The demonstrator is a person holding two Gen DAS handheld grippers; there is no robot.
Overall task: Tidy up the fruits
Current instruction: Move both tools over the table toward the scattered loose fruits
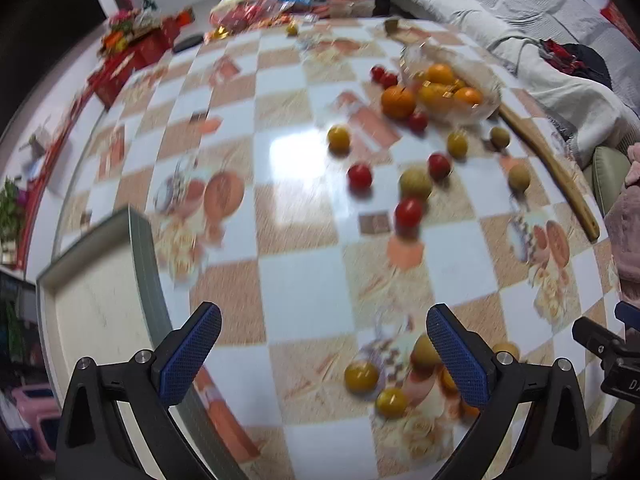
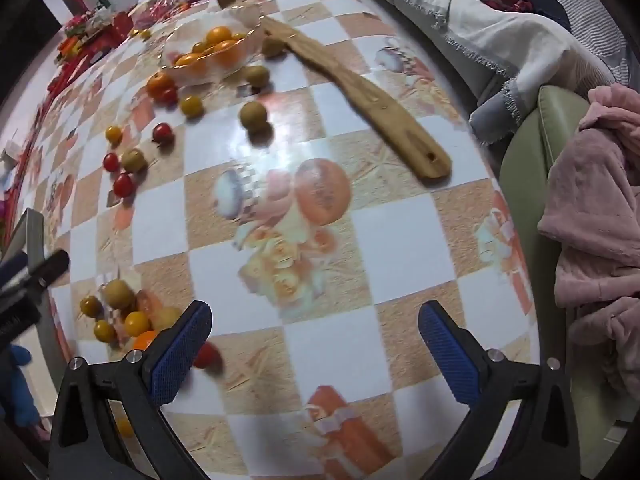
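Many small fruits (image 1: 416,182) scattered loose over the checkered table (image 1: 304,296): red, yellow and dull green rounds, blurred by motion, well ahead of the left tool (image 1: 324,350) and up to its right. Larger orange fruits heaped in a clear glass bowl (image 1: 486,110) farther off, one orange (image 1: 398,101) lying just outside it. Another small cluster of yellow fruits (image 1: 362,376) close by, just inside the left tool's right finger. Same cluster seen beside the left finger of the right tool (image 2: 314,338), with a red fruit (image 2: 208,354) next to that finger. Both tools tipped steeply downward over the table, blue pads spread wide, nothing between them. Grey-rimmed tray (image 1: 140,248) just left of the left tool. Wooden spatula (image 2: 360,92) ahead of the right tool.
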